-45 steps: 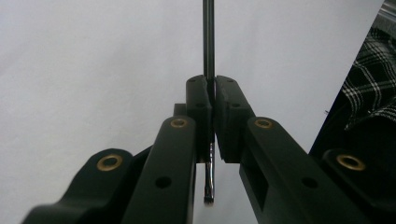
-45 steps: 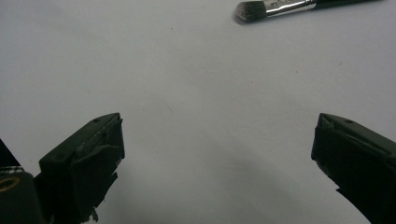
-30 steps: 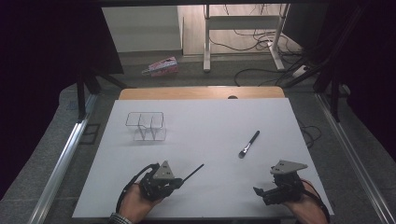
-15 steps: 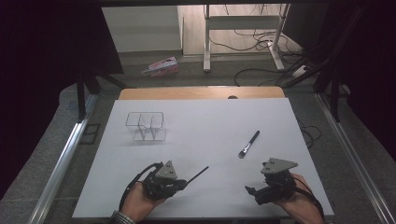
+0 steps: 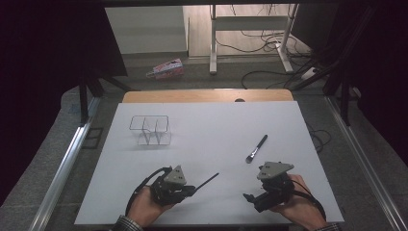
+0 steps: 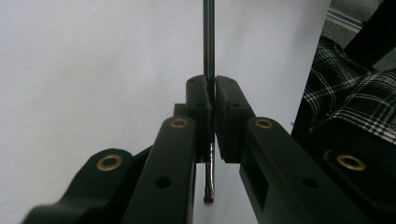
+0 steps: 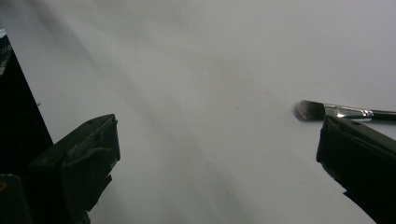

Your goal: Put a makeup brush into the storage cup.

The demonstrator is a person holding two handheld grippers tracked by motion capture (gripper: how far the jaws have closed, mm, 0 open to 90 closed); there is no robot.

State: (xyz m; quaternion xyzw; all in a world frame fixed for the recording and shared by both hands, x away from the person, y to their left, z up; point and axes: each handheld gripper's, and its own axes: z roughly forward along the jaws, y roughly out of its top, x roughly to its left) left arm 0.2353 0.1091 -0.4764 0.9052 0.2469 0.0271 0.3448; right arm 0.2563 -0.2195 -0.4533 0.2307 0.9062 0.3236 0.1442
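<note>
On the white table (image 5: 211, 130), the left gripper (image 6: 210, 100) clamps a thin black brush (image 6: 208, 42); right gripper's (image 7: 217, 154) fingers gape wide.

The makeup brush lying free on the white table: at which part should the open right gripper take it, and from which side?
Grip the makeup brush at the middle of its slim black handle, probably from above, jaws across the handle. It lies flat and diagonal on the table, bristles toward the right gripper, so the soft tip and metal ferrule are better avoided.
</note>
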